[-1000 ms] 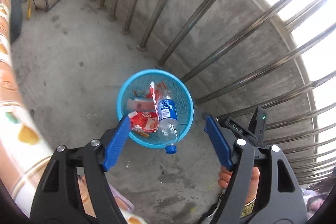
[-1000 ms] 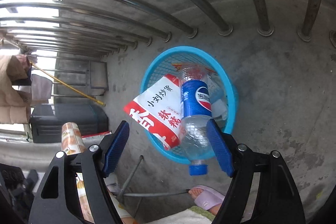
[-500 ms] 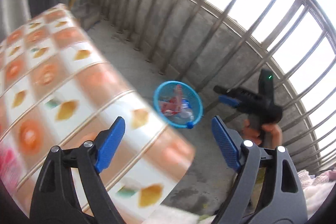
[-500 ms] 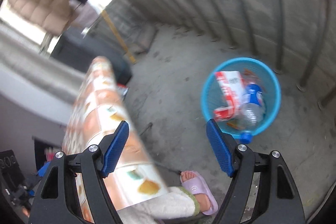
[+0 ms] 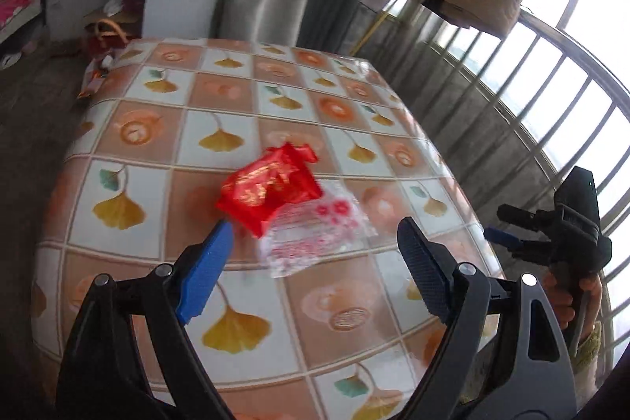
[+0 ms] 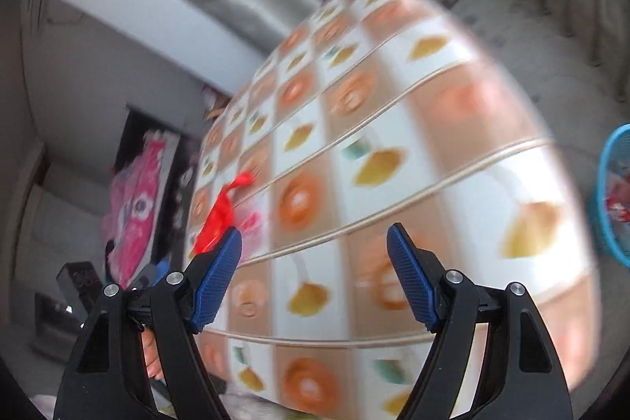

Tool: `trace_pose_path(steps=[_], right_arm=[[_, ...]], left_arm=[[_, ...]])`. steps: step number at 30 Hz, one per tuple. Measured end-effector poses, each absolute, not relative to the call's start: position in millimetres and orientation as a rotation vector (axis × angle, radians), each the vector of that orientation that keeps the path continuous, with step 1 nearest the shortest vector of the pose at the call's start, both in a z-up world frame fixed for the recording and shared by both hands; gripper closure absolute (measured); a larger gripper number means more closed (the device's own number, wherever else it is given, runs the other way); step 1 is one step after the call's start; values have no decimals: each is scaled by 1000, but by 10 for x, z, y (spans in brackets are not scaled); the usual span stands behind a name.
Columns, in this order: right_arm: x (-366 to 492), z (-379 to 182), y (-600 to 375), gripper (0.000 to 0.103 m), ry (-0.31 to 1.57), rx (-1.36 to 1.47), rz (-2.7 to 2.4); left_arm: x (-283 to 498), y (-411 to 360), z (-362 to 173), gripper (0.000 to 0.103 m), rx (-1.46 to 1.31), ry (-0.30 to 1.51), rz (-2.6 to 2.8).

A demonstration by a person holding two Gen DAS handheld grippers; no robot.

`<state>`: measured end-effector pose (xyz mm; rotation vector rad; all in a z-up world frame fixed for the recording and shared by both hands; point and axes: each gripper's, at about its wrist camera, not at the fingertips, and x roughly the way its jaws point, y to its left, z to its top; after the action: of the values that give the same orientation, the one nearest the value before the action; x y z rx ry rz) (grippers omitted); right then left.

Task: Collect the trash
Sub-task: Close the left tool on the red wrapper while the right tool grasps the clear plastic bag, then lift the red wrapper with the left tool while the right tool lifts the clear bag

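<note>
Hovering left claw (image 5: 311, 258): its blue pads stand wide with nothing between them, low in the left wrist view, aimed down at the wrappers; my reading is that they are spread for a grab from above.
Right claw (image 6: 313, 260): wide as well and empty, low in its own blurred view; in the left wrist view it sits at the right edge, held in a hand (image 5: 567, 298) off the tabletop's side, likely waiting its turn.
Red wrapper (image 5: 271, 185): crumpled at frame centre on the tabletop, just above the left pad, its lower right edge lying over the clear one.
Clear wrapper (image 5: 315, 231): flat, thin, printed with red dots, between the left claw's pads in the picture but lying on the cloth beyond them, so not held; flat film probably needs a pinch at an edge.
Tabletop (image 5: 157, 128): tiled-pattern cloth; only these two pieces show on it.
Blue basket (image 6: 612, 191): at the right edge of the right wrist view, on the floor beside the tabletop, trash already inside; presumably placed near for short carries.
</note>
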<state>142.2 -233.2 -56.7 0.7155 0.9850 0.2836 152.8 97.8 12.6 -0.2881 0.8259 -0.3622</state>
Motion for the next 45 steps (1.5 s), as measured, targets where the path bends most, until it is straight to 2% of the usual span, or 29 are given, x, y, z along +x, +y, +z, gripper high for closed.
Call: trace_pose_path(steps=[4,8,10,19,25,28,31,33,35,45], right_arm=[[1683,-657,-1662,29,1088,697,358],[1829,-769,-1340,32,1137,686,335],[1876,-798,-1282,34,1145,690,302],[2092,-867,-1099,44,1106,572,186],[2161,-842,-877,57,1082,424,160],[2167,-847,-774,66,1080,359,166],[2162,-850,-733,78,1082,323,157],[2163,-863,-744,85,1086,333,157],[2149,-871,-776,87,1090,355,163],[2042,-714,-887,91,1033,413,184]], left_arm=[[1686,1207,-41,23,-322,876,-314],[1862,1297,-204,32,-380,907,-322],[1967,1281,-299,41,-386,925,-316],[2204,1112,-498,69,-219,933,-276],[2178,1034,-557,88,-147,941,-273],[2161,1033,-564,94,-136,936,-271],[2163,1041,-563,100,-131,933,-266],[2158,1039,-554,101,-123,927,-263],[2156,1031,-553,103,-117,924,-265],[2115,1007,-475,103,-116,904,-275]])
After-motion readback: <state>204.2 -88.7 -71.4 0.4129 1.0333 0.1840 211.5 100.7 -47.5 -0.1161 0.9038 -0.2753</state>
